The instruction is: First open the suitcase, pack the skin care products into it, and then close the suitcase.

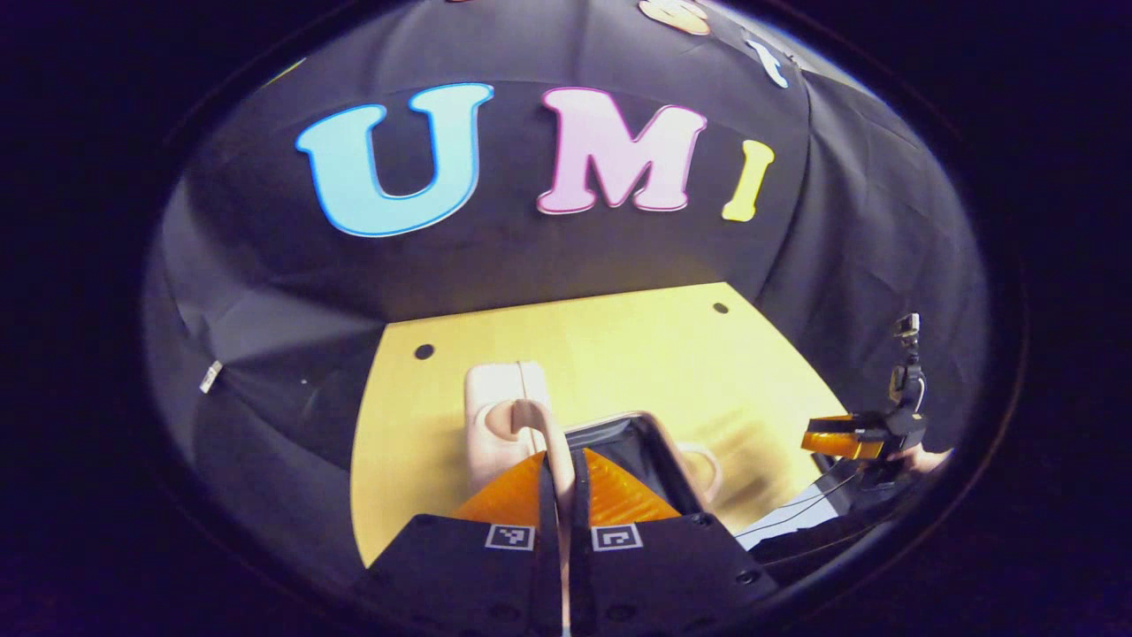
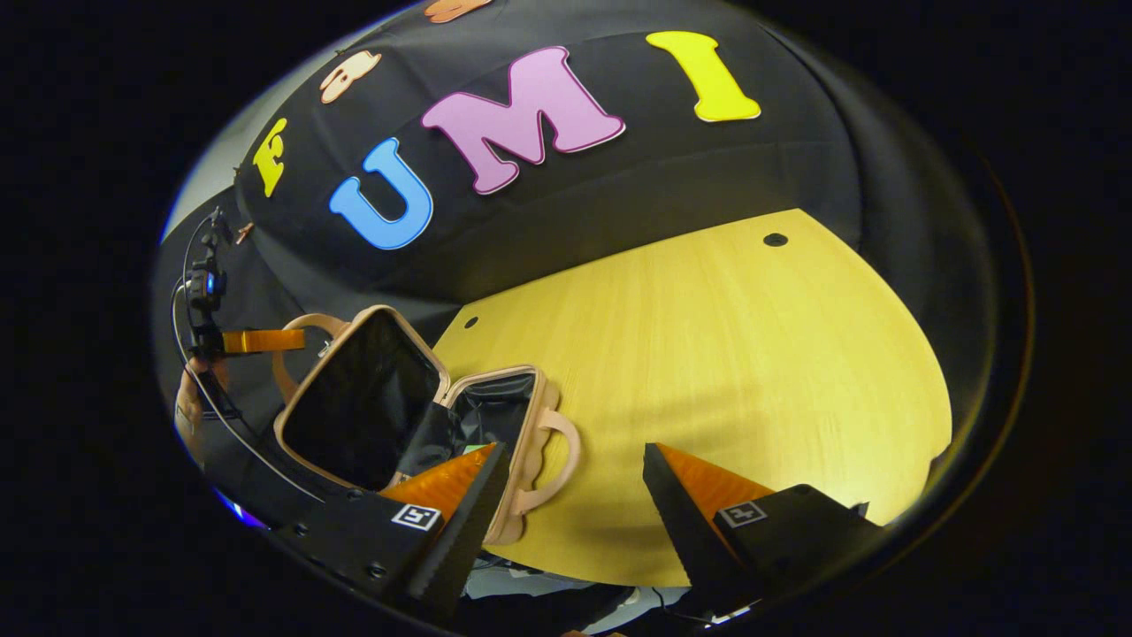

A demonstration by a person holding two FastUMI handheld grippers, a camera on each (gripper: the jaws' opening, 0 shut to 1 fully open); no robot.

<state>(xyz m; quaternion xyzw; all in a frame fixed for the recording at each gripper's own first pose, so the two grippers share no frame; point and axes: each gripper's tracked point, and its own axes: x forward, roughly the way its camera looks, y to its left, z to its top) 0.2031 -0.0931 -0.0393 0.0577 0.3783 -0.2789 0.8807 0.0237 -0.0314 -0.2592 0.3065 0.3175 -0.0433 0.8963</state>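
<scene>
A pink suitcase point(image 2: 522, 442) lies open near the front left of the yellow table point(image 2: 752, 354). Its lid point(image 2: 363, 398) is raised and shows a dark lining. My left gripper point(image 1: 560, 460) is shut on the lid's thin pink handle point(image 1: 531, 416), with the lid's outer shell point(image 1: 491, 398) just beyond the fingers. The same gripper point(image 2: 261, 341) shows far left in the right gripper view, at that handle point(image 2: 305, 323). My right gripper point(image 2: 575, 451) is open and empty just above the base's handle point(image 2: 557, 460). A small pale green thing point(image 2: 473, 449) peeks from the base.
The wooden table stretches bare to the right and back, with small dark holes point(image 2: 776, 240) near its far edge. Black cloth walls close in behind and at both sides. Cables point(image 1: 796, 509) run along the front edge near the person's hand point(image 1: 924, 460).
</scene>
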